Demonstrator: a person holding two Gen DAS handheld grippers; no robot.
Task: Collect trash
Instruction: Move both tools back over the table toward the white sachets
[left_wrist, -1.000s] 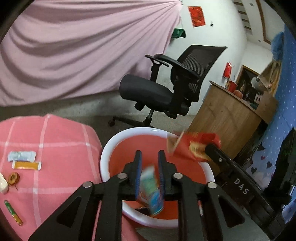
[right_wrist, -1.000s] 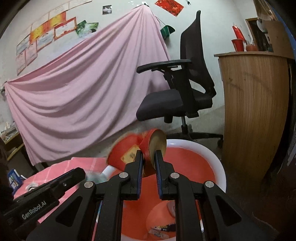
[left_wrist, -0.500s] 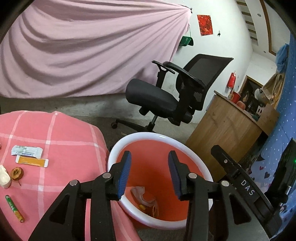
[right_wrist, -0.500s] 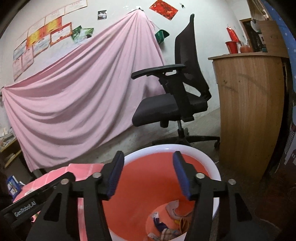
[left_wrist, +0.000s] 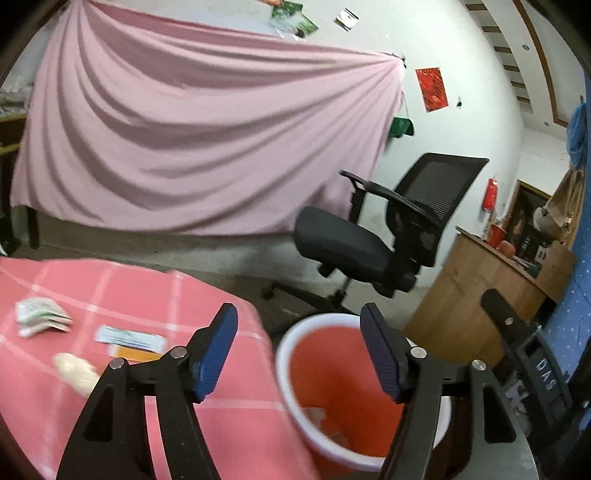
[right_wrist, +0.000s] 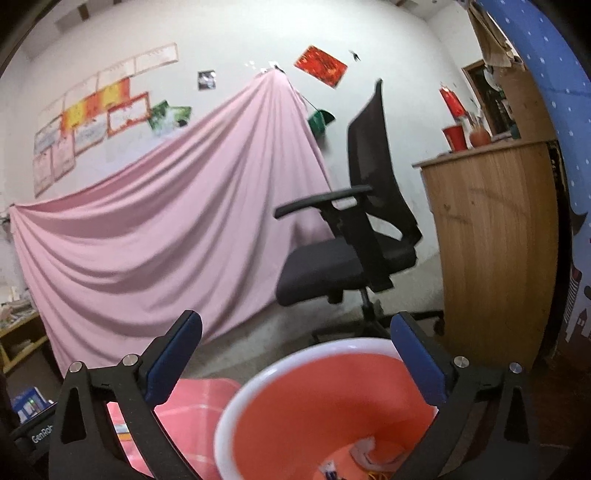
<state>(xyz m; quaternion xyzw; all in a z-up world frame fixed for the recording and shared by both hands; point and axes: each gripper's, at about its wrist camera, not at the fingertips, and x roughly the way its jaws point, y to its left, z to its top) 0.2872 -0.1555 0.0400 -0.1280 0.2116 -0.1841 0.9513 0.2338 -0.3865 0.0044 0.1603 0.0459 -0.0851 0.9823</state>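
An orange bin with a white rim (left_wrist: 291, 341) stands on the floor beside the pink checked table (left_wrist: 229, 417); it also shows in the right wrist view (right_wrist: 236, 406). Scraps of trash lie at its bottom (left_wrist: 321, 415) (right_wrist: 365, 456). My left gripper (left_wrist: 299, 354) is wide open and empty, above the table edge and the bin. My right gripper (right_wrist: 295, 362) is wide open and empty above the bin's far rim. On the table lie a white packet (left_wrist: 40, 317), a flat white and orange wrapper (left_wrist: 129, 338) and a pale blurred object (left_wrist: 75, 371).
A black office chair (left_wrist: 373, 240) stands behind the bin. A curved wooden counter (left_wrist: 476, 291) is at the right, close to the bin. A pink sheet (left_wrist: 192, 147) hangs over the back wall. The other gripper's body (left_wrist: 532, 354) shows at the right edge.
Both grippers let go of their trash, a blue-green packet and a red wrapper, which dropped into the bin. Both then opened wider and tilted up; the left swung toward the table.
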